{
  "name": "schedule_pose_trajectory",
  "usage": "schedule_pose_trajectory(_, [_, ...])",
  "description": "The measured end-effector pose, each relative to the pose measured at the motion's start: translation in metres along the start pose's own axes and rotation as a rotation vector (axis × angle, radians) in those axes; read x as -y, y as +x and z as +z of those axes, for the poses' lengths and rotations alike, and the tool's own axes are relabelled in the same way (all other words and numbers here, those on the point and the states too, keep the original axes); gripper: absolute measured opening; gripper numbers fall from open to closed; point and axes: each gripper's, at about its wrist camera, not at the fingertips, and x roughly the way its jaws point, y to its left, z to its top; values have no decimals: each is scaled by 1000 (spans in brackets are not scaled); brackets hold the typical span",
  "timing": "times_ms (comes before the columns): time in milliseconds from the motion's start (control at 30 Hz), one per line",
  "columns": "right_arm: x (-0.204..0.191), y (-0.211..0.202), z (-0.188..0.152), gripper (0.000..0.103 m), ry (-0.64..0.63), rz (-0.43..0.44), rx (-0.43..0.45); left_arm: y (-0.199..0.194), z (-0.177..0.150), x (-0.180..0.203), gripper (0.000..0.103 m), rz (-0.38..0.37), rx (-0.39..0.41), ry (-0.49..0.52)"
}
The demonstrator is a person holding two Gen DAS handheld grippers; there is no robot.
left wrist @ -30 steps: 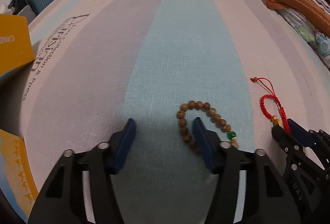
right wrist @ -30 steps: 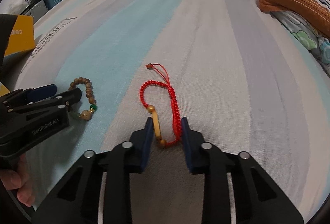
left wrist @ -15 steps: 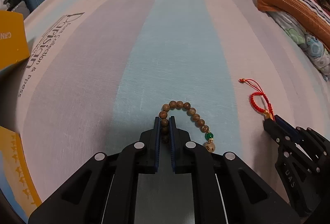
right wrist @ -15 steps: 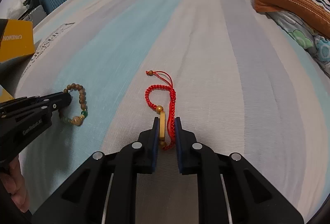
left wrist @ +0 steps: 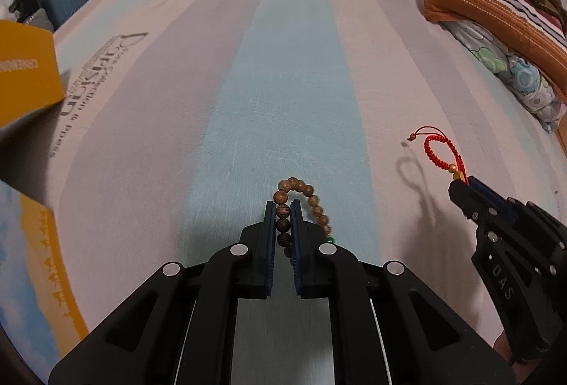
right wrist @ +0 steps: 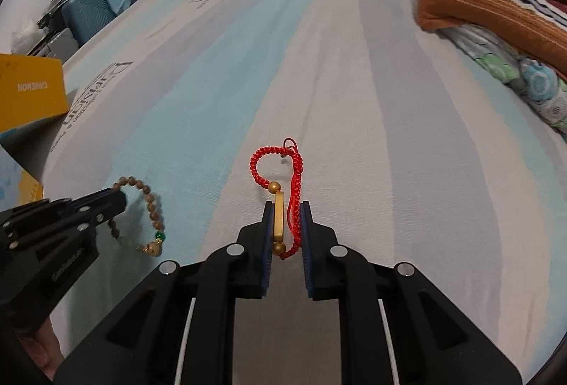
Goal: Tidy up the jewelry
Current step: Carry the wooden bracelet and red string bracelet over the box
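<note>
The striped bedsheet (left wrist: 290, 73) filled both views, its pale blue band running from 6 to 12 o'clock in the left wrist view. Folded patterned bedding (left wrist: 496, 5) lay at 1 to 2 o'clock, and a yellow box (left wrist: 24, 76) sat at 9 o'clock. My left gripper (left wrist: 283, 213) was clamped on the wooden bead bracelet (left wrist: 312, 199); several dark beads sat pinched between the blue pads, and the remaining loop arched out toward 12 to 1 o'clock. In the right wrist view, a green bead (right wrist: 160, 236) showed at the loop's low end, at 8 o'clock. My right gripper (right wrist: 287, 216) was closed on the red cord bracelet (right wrist: 276, 165), its gold bar (right wrist: 279, 215) and one cord strand held between narrow jaws, the braided loop extending toward 12 o'clock above the sheet.
</note>
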Motion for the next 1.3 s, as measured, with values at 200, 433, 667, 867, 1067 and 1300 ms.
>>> schedule_pose_trajectory(200, [-4,-29,-3,13,19,-10,10,-34,-6,0,8,10,27,11])
schedule_pose_trajectory(433, [-14,-79,-7,13,30,-21,61,-75,-19,-5,8,19,62,22])
schedule_pose_trajectory(667, [-36,-121,-13,13,17,-21,107,-114,-33,-13,8,29,97,30])
schedule_pose_trajectory(867, [-60,-148,-20,13,-8,-8,134,-144,-45,-31,8,45,131,15])
schedule_pose_trajectory(1067, [-91,-169,-25,13,-34,17,154,-177,-57,-57,8,53,164,-11])
schedule_pose_trajectory(1300, [-137,-192,-30,13,-85,60,178,-209,-68,-97,8,85,200,-60])
